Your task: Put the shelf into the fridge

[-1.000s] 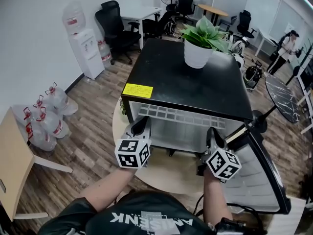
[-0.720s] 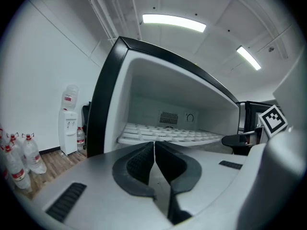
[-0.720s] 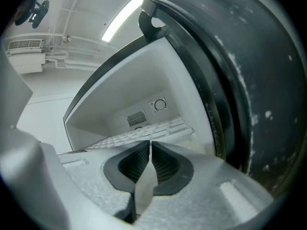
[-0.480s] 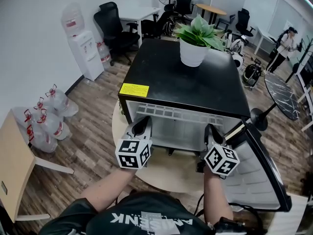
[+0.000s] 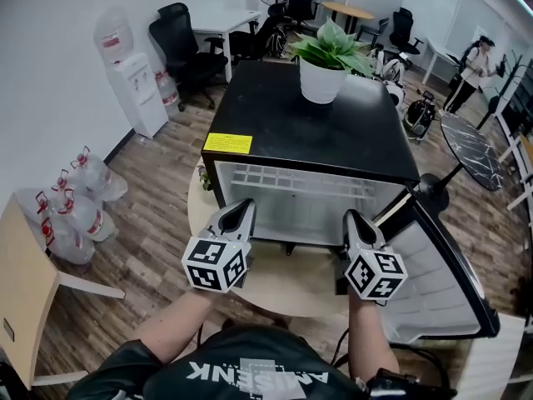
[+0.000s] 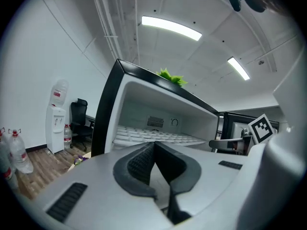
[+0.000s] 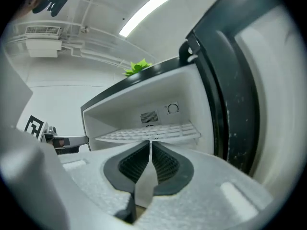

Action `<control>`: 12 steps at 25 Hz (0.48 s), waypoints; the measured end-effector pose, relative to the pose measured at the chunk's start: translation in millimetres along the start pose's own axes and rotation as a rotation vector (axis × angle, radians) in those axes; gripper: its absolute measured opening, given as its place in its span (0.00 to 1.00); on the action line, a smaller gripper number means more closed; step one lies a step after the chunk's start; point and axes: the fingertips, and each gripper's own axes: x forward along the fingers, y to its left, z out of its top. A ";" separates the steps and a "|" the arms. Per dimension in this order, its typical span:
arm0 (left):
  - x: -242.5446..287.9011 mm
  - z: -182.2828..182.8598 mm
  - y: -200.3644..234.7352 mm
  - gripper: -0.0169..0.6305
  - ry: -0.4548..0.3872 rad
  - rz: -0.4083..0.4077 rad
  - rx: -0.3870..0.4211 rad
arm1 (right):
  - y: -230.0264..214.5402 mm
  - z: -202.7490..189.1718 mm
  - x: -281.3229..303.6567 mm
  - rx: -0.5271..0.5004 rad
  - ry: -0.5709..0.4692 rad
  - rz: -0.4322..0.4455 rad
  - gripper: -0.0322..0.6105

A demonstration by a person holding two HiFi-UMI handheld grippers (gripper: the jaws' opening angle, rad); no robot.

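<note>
Shelf (image 5: 300,182): white grid, lying level inside the fridge (image 5: 308,132), spanning the open compartment side to side. Door (image 5: 441,282) stands open at right. Left gripper (image 5: 242,210) and right gripper (image 5: 353,218) sit just in front of the opening, clear of the shelf. Both have jaws pressed together, nothing between. Potted plant (image 5: 323,65) on the fridge top.

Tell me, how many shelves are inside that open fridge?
1: a white shelf high up inside the fridge, spanning its width. Another lower down could be hidden from view.
</note>
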 end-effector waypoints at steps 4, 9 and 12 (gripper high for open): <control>-9.0 -0.5 -1.5 0.03 0.018 -0.004 0.044 | 12.8 8.3 -18.9 -0.048 -0.020 0.017 0.09; -22.5 5.5 -9.1 0.03 0.009 -0.045 0.045 | 30.4 20.8 -45.3 -0.061 -0.037 0.054 0.09; -35.3 16.4 -11.8 0.03 -0.006 -0.048 0.068 | 43.3 27.1 -59.2 -0.069 -0.039 0.063 0.09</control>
